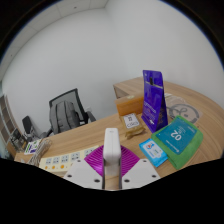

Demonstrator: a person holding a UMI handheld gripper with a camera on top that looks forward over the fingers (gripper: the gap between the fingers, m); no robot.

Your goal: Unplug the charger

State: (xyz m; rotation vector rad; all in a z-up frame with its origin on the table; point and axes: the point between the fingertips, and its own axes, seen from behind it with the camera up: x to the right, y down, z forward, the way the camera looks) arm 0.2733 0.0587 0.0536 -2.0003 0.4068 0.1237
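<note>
A white block-shaped charger (112, 150) stands upright between my two fingers, its top reaching above them. The purple pads (95, 161) press against it on both sides, so my gripper (112, 163) is shut on it. The charger is lifted over a wooden desk (75, 142). I see no socket or cable; the lower part of the charger is hidden between the fingers.
Beyond the fingers on the desk stand a tall purple box (152, 98), a teal box marked 02 (178, 140), a small blue-and-white box (155, 150), a small white box (131, 123) and a cardboard box (130, 104). A black office chair (65, 110) stands behind the desk.
</note>
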